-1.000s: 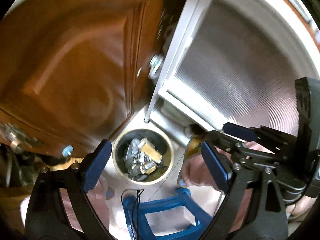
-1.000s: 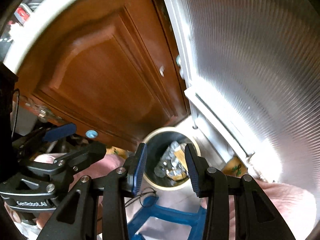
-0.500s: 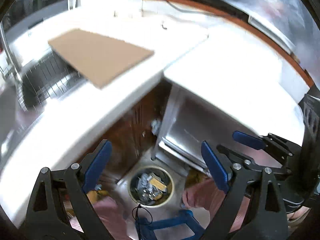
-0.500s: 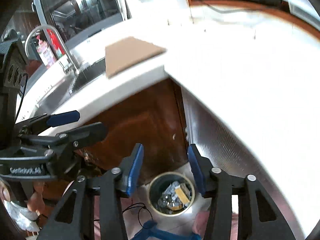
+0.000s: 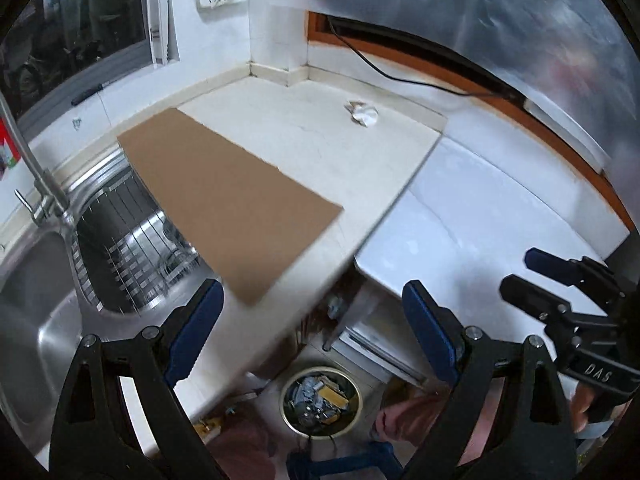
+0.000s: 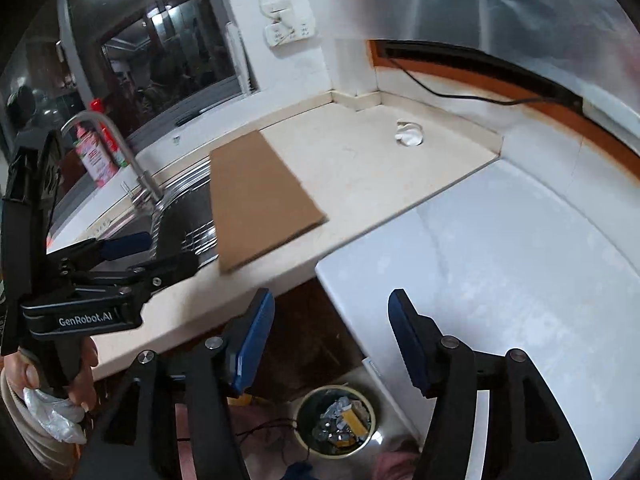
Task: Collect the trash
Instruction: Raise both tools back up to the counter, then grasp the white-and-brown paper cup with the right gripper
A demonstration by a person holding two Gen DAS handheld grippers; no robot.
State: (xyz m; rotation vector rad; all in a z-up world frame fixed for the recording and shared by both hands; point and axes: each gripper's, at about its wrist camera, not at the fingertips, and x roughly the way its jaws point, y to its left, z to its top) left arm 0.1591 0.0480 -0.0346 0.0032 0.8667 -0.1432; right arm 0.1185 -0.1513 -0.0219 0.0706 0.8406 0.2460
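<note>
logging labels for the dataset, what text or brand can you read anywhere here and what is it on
"GenRobot.AI": white print on the body of the left gripper, seen from the right wrist view.
"DAS": white print on the body of the right gripper, seen from the left wrist view; possibly part of a longer word.
Pink bottle by the faucet: its label is too blurred to read.
Trash in the bin: no readable print.

A crumpled white tissue lies on the counter far ahead of both grippers; the round trash bin, part-filled, stands below them
</note>
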